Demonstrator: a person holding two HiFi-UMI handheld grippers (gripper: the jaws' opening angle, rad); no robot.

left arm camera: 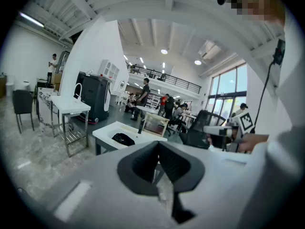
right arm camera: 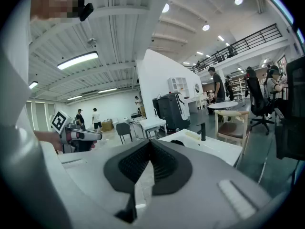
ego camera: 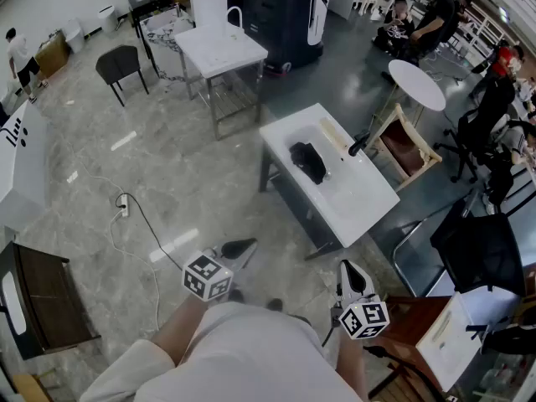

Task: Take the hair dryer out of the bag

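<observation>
A black bag [ego camera: 308, 162] lies slumped on a white table [ego camera: 360, 203] some way ahead of me; no hair dryer shows outside it. The left gripper view shows the bag [left arm camera: 124, 139] small and far off, and the right gripper view shows it [right arm camera: 177, 142] the same way. A cream oblong item [ego camera: 333, 136] and a black upright item [ego camera: 358, 146] sit beside the bag. My left gripper [ego camera: 240, 248] and right gripper [ego camera: 352, 271] are held close to my body over the floor, both well short of the table. Both are shut and empty, as the left gripper [left arm camera: 158, 154] and the right gripper [right arm camera: 148, 151] show in their own views.
A second white table [ego camera: 222, 50] and a black chair [ego camera: 118, 64] stand further back. A round white table [ego camera: 416, 84] and a wooden chair [ego camera: 404, 146] are right of the bag's table. A cable with a power strip [ego camera: 124, 208] lies on the floor. Black office chairs [ego camera: 477, 249] and people fill the right side.
</observation>
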